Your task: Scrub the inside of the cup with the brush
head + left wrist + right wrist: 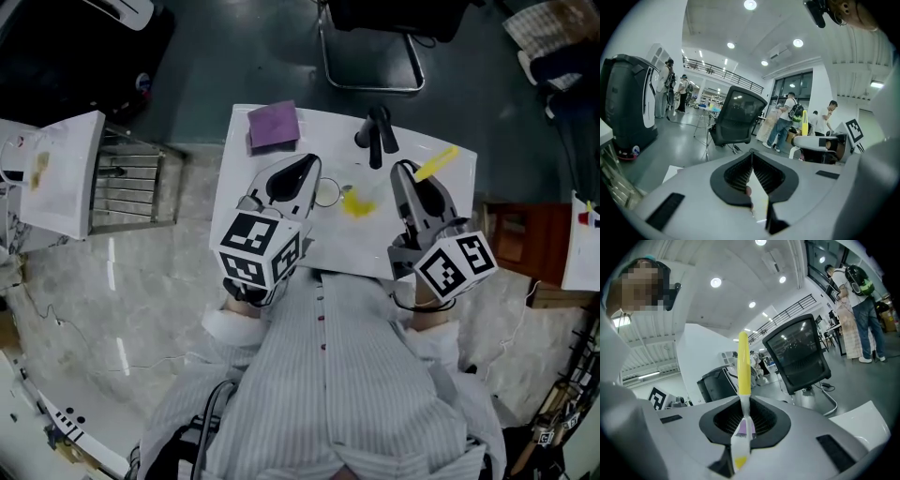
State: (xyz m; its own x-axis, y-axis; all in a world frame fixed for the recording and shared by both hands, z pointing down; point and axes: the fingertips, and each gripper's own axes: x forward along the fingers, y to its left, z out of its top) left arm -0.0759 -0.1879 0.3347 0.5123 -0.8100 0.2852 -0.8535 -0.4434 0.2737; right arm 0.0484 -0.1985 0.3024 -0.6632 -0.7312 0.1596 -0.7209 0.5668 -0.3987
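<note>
1. Table [328, 131]: white, flat and smooth.
2. Left gripper [751, 154]: grey shell with ribbed black pads. Its jaws are closed tip to tip.
3. Right gripper [743, 401]: same build. Its jaws clamp the brush [744, 366] by the pale neck, and the slim yellow handle juts past the tips.
4. Cup [328, 192]: clear, with a round rim, over the table just beside the left gripper's tip. I cannot tell whether they touch.

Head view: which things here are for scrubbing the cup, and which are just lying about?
For the job:
- cup
- yellow brush

Just lying about:
- purple cloth
- black object on the table
- office chair on the floor
</note>
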